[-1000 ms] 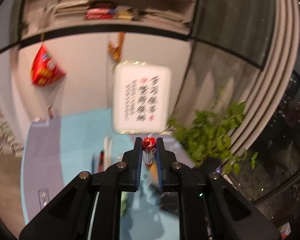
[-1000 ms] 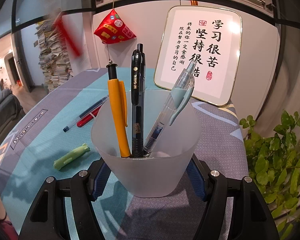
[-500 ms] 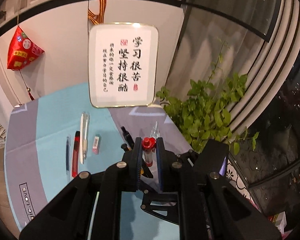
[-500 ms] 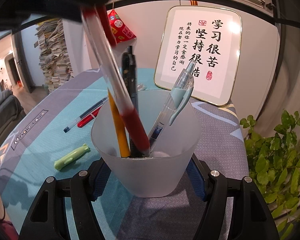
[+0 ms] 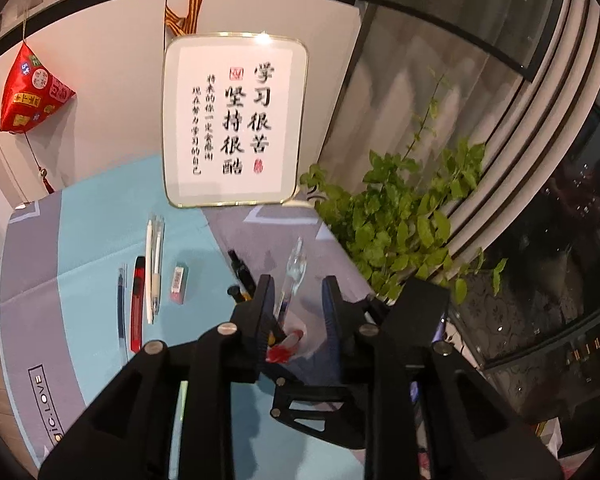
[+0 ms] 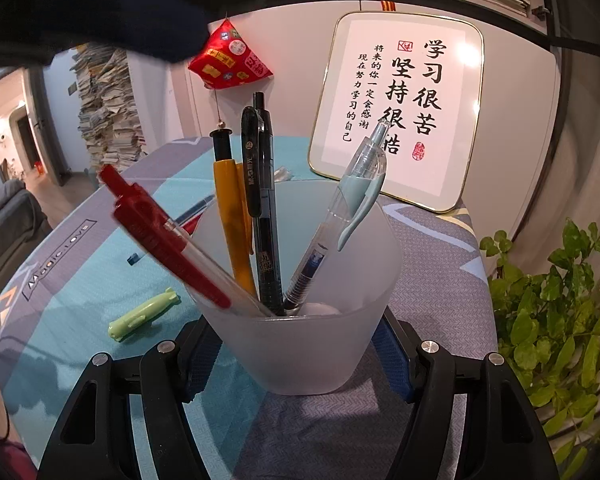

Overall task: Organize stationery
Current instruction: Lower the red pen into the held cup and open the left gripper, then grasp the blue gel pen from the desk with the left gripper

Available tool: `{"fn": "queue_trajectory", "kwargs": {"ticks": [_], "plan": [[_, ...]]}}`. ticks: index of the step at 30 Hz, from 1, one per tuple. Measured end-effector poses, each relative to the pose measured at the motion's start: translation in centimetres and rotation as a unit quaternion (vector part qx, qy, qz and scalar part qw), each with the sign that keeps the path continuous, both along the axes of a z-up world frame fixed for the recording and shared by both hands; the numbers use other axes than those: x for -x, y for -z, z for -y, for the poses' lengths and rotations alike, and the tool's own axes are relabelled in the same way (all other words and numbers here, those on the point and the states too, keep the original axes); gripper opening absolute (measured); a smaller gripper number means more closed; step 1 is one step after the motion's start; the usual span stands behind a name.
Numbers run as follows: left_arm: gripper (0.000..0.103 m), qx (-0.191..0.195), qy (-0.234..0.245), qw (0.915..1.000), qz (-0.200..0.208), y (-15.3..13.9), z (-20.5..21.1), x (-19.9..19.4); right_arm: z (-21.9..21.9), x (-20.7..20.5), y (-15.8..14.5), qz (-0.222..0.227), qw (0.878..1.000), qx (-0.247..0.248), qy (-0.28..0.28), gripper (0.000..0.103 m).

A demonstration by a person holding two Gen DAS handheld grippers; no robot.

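**A:** Since a second back the red pen (image 6: pixel 168 236) went from clamped in the left gripper (image 5: pixel 296 312) to leaning inside the cup (image 6: pixel 312 344), jaws just opened and let go.

**B:** Yep, drop-off step was done. Right gripper (image 6: pixel 300 354) gripped the cup; next meant grabbing another pen off the table (image 5: pixel 88 280).

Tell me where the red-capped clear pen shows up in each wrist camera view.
Left wrist: the red-capped clear pen sits low at centre, between the open fingers of the left gripper, over the cup.
Right wrist: the pen leans left out of the frosted plastic cup.
Shared landmark: the gold-framed calligraphy sign.
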State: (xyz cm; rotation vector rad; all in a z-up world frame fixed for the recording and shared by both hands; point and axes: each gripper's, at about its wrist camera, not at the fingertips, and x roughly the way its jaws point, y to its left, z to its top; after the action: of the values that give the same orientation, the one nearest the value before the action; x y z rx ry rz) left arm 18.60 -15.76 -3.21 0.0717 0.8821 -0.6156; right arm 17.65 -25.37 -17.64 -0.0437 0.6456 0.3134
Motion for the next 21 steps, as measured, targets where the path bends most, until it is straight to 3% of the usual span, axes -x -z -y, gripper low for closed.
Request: {"fn": "queue_trajectory", "kwargs": {"ticks": [4, 9, 15, 21], "plan": [[0.022, 0.004, -0.01, 0.9999, 0.01, -0.7, -0.8, 0.0, 0.0, -0.1, 0.0, 0.0, 1.0, -0.001, 0.0, 0.07], [0.024, 0.0, -0.067, 0.9977, 0.009, 0.3, -4.4, -1.4, 0.0, -0.1, 0.0, 0.0, 1.0, -0.001, 0.0, 0.07], [0.024, -0.066, -0.173, 0.9827, 0.004, 5.3, -10.0, -4.6, 0.0, -0.1, 0.0, 0.0, 1.0, -0.001, 0.0, 0.07], [0.023, -0.125, -0.205, 0.9697, -0.045, 11.8, -12.9, -6.1, -0.1, -0.1, 0.0, 0.0, 1.0, -0.001, 0.0, 0.07]]}}
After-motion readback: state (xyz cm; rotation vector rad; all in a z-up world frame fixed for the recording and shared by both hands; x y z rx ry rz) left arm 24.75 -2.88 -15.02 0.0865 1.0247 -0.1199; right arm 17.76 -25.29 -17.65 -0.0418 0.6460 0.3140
